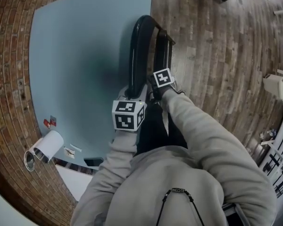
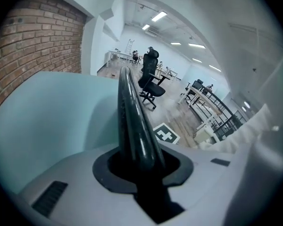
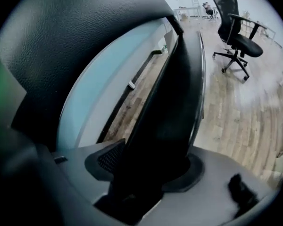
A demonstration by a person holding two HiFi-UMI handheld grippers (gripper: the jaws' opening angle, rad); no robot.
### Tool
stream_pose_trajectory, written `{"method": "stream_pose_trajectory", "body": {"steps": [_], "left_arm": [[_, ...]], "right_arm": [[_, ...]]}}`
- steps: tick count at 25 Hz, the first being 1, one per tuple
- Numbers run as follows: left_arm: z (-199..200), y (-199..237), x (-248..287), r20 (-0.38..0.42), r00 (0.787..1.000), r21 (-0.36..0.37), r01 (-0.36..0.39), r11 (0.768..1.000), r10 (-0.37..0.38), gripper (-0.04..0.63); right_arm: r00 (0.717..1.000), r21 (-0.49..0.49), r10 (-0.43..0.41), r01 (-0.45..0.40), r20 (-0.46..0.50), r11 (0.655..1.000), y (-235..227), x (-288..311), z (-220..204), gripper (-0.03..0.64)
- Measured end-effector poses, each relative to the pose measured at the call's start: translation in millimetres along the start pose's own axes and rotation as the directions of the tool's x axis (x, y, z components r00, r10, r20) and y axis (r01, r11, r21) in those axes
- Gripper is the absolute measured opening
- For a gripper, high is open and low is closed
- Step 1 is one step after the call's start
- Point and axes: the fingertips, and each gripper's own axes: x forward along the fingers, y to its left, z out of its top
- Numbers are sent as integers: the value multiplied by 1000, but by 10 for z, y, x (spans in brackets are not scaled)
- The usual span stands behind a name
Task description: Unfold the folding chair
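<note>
The folded black chair (image 1: 139, 41) stands upright against a pale blue panel (image 1: 75, 55), seen from straight above. My left gripper (image 1: 131, 97) sits on the top of its glossy frame tube (image 2: 132, 121); in the left gripper view the tube fills the gap of that gripper (image 2: 142, 167) and the jaws are shut on it. My right gripper (image 1: 156, 87) is just to the right, on the chair's dark padded seat panel (image 3: 174, 98). That panel's edge fills the space between the right gripper (image 3: 148, 169) jaws, which stand wide and press on it. The fingertips are hidden in the head view.
A brick wall (image 1: 9, 41) flanks the blue panel. A white roll or cup (image 1: 48, 145) lies at its foot. The wooden floor (image 1: 217, 51) stretches right toward a white bin (image 1: 275, 85) and metal racks. A black office chair (image 3: 236, 32) stands farther off.
</note>
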Motion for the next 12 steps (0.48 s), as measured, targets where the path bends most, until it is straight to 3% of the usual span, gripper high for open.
{"method": "stream_pose_trajectory", "body": {"steps": [3, 6, 10, 12], "left_arm": [[-19, 14, -8, -15, 1000, -17, 8, 1000, -8, 104], [-3, -11, 3, -18, 1000, -25, 8, 1000, -8, 100], [4, -197, 35, -31, 1000, 28, -2, 1000, 3, 100], [15, -278, 56, -21, 1000, 5, 7, 1000, -6, 100]], "right_arm": [[990, 23, -128, 130, -60, 991, -197, -124, -146, 202], [996, 47, -84, 84, -3, 995, -185, -156, -78, 185], [994, 66, -109, 111, -28, 992, -381, -292, -222, 175], [996, 79, -93, 94, -14, 992, -436, -335, -250, 172]]}}
